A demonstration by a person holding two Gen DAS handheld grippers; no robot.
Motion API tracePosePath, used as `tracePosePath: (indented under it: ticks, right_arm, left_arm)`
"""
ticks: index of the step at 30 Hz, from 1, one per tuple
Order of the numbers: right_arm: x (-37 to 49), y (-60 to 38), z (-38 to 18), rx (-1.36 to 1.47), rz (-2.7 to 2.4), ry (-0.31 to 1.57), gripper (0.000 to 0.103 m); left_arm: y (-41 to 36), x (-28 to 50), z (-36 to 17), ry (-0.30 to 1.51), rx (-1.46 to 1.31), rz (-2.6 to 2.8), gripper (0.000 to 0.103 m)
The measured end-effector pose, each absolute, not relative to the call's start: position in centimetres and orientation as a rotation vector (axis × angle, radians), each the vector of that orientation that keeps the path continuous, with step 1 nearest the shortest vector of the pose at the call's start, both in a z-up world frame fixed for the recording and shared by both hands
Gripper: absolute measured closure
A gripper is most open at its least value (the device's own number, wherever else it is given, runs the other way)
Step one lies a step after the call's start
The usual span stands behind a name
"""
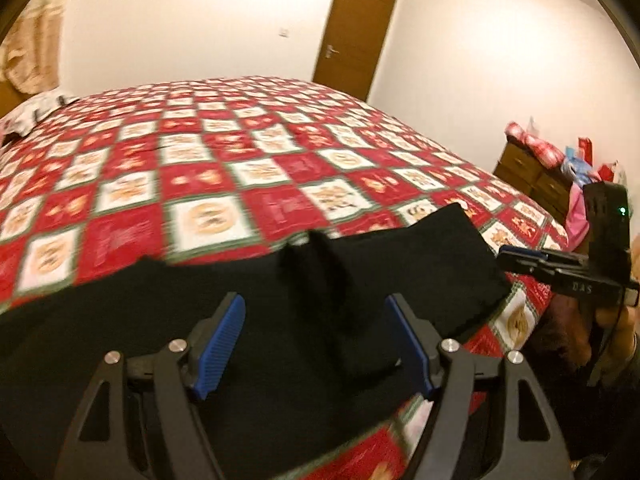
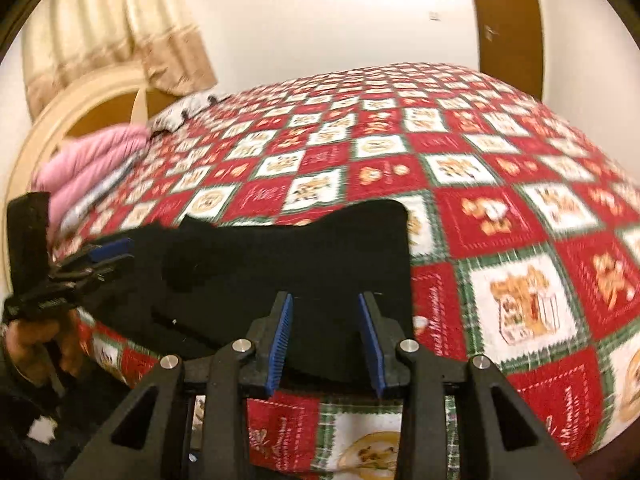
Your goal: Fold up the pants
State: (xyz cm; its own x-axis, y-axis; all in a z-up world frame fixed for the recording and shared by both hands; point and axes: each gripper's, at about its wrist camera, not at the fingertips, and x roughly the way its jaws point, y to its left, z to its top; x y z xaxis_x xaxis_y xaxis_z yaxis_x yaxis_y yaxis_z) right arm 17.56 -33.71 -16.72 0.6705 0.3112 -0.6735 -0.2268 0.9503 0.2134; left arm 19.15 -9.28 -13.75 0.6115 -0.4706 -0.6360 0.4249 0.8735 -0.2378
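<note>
Black pants [image 1: 240, 312] lie on the near edge of a bed, with a raised fold [image 1: 320, 264] in the middle. My left gripper [image 1: 316, 308] is open, its blue pads either side of that fold, just above the cloth. The right gripper shows at the right edge of this view [image 1: 520, 258]. In the right wrist view the pants [image 2: 280, 264] spread leftward and my right gripper [image 2: 326, 300] is open over their near right corner. The left gripper appears at the far left [image 2: 112, 250], held in a hand; its jaws look nearly together there.
The bed has a red, white and green checked quilt [image 1: 280, 160]. A wooden dresser [image 1: 532, 176] with piled items stands right of the bed. A brown door [image 1: 356, 36] is behind. A pink pillow [image 2: 92, 168] and headboard [image 2: 60, 120] lie at the left.
</note>
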Motion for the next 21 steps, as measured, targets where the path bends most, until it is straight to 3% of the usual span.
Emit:
tracePosePath:
  ticks: [5, 7, 10, 16, 20, 21]
  right_arm:
    - [18.0, -36.3, -17.9, 0.195, 0.219, 0.772, 0.067]
    - [18.1, -36.8, -18.3, 0.240, 0.208, 0.768, 0.067]
    - [18.0, -36.6, -18.3, 0.250, 0.216, 0.749, 0.067]
    - [16.6, -35.6, -16.2, 0.230, 0.275, 0.627, 0.066]
    - [16.2, -33.4, -16.2, 0.177, 0.376, 0.641, 0.045]
    - [16.4, -32.8, -16.7, 0.162, 0.397, 0.675, 0.044]
  left_arm:
    - [-11.3, 21.5, -16.3, 0.871, -0.131, -0.509, 0.035]
    - [-11.3, 21.5, -16.8, 0.886, -0.163, -0.525, 0.062]
    - [-11.1, 20.7, -16.7, 0.883, -0.176, -0.541, 0.088]
    - [-9.3, 19.3, -15.6, 0.848, -0.227, -0.527, 0.090]
    - [-9.2, 19.5, -16.4, 0.870, -0.231, -0.507, 0.090]
    - [-9.5, 19.6, -16.6, 0.875, -0.226, -0.507, 0.090]
